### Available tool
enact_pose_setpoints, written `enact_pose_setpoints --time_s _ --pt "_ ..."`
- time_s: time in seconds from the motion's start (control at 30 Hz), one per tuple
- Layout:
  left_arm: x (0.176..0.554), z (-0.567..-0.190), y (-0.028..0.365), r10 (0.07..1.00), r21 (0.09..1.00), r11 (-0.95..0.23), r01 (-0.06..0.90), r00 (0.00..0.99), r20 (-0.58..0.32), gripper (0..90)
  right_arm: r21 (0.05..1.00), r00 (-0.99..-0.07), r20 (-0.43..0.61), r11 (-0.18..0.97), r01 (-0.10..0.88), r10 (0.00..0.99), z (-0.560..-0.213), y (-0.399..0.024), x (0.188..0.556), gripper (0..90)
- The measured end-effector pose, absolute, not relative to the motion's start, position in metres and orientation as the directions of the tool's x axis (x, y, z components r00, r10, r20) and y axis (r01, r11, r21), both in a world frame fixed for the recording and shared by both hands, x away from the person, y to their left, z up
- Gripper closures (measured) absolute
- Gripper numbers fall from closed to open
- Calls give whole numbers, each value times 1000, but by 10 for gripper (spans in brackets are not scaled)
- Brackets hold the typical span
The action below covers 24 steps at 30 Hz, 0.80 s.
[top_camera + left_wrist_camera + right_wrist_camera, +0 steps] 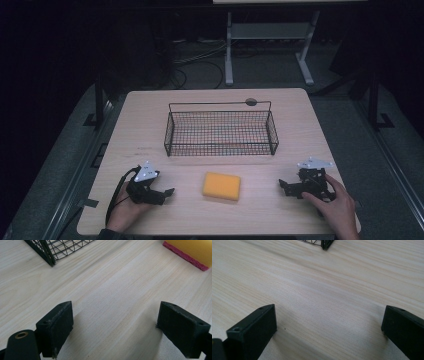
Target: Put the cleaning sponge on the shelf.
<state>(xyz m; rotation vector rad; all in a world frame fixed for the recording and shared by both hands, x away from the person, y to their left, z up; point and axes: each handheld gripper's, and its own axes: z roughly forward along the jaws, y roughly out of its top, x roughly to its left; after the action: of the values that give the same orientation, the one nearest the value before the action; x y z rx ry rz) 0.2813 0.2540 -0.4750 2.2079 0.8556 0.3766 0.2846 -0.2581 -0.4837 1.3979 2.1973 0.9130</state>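
A yellow sponge [221, 186] with a pink underside lies flat on the wooden table [150, 125], near the front middle. Behind it stands a black wire basket [220, 132], with nothing in it that I can see. My left gripper [169, 192] rests on the table left of the sponge, open, nothing between its jaws. In the left gripper view the sponge [192, 251] shows at the top right and a basket corner [50, 252] at the top left. My right gripper [283, 185] sits right of the sponge, open and empty. A basket corner [324, 243] shows in the right gripper view.
Bare table top lies between both grippers and the sponge, and in front of the basket. A small dark round mark [251, 102] sits at the table's back edge. Beyond the table are a white metal stand [270, 45] and cables on the dark floor.
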Motion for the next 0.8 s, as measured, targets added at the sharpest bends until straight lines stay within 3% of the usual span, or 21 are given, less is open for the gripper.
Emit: enact_pose_setpoints --time_s 0.23,0.37,0.6,0.8 --pt "280 -473 255 683 714 -515 475 730 8 153 696 -433 26 294 655 901 -484 -258 285 0" --pt "279 -469 258 685 731 -482 483 728 -28 252 696 -433 26 294 655 901 -484 -258 285 0" --pt "276 -456 260 670 746 -459 483 739 -66 478 695 -431 29 291 658 902 -483 -258 285 0" --pt "273 -447 251 644 750 -469 467 762 -71 774 695 -431 30 291 657 902 -484 -258 286 0"
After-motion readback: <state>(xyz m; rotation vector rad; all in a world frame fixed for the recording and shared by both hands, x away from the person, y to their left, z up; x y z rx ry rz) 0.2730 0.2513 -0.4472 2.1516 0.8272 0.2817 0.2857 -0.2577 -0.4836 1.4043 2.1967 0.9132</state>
